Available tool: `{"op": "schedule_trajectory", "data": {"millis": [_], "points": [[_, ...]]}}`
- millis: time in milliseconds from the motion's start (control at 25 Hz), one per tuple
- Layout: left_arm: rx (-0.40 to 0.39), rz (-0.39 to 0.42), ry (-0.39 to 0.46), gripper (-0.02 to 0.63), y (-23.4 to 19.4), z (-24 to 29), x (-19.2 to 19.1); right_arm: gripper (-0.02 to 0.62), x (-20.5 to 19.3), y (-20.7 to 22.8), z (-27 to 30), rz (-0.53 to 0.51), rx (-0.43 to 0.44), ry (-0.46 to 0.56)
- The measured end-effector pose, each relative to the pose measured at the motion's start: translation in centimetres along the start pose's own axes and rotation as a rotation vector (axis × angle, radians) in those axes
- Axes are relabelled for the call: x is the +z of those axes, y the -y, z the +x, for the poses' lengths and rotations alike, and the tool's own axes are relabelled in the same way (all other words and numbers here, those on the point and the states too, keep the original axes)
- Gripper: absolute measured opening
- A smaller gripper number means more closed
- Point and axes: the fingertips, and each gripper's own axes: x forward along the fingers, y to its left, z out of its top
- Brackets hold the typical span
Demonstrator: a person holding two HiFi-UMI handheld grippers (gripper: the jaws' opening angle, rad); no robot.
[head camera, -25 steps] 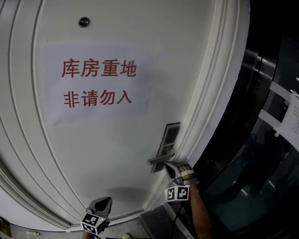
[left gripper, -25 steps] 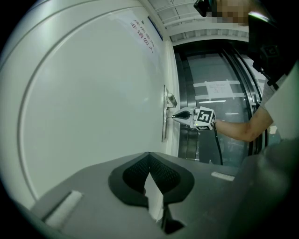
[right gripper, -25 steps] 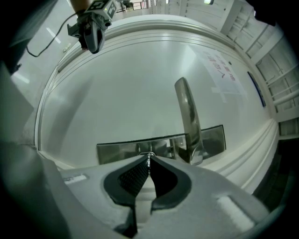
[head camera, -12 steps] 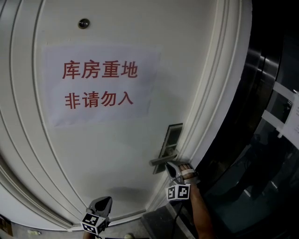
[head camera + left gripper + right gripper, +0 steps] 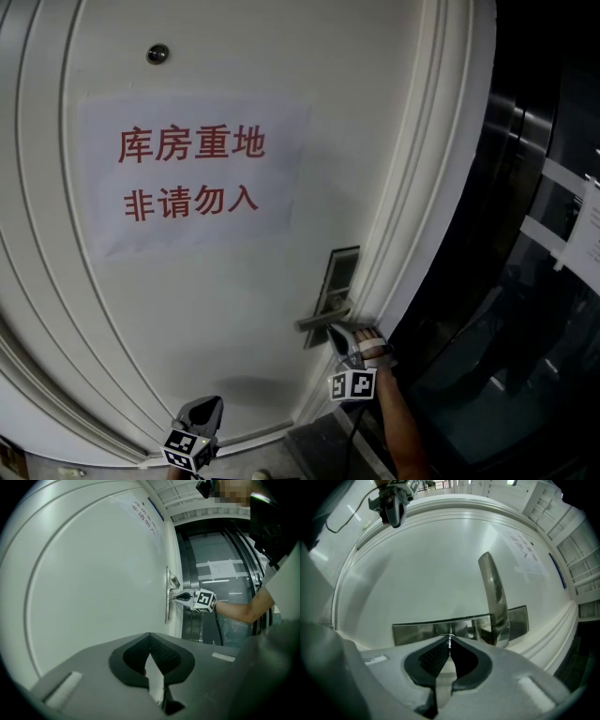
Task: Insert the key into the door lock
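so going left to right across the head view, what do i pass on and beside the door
paper sign with red characters → metal lock plate → white door frame → white notice on the dark panel at the far right

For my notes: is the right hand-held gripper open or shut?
Shut. The right hand-held gripper pinches a thin metal key, its jaws nearly together.

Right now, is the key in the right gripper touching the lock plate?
Touching. The left gripper view shows the key meeting the lock plate with no gap.
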Motion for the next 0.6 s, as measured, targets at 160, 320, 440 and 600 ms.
{"op": "schedule_trajectory", "data": {"millis": [160,320,440,600], "points": [[0.005,-0.002,-0.002,0.002,-0.2,-0.5,-0.2,0.070,0.0,-0.1,0.1,0.030,-0.016,-0.007],[0.002,-0.002,0.000,0.002,-0.1,-0.8,-0.2,0.188,0.0,-0.4,-0.2,0.059,-0.011,-0.004],[-0.008,0.002,0.002,0.002,0.1,-1.1,-0.1,0.254,0.0,-0.3,-0.5,0.066,-0.023,-0.011],[-0.020,0.006,0.001,0.002,0.6,-1.5,-0.1,0.273,0.3,0.1,-1.3,0.076,-0.041,-0.011]]}}
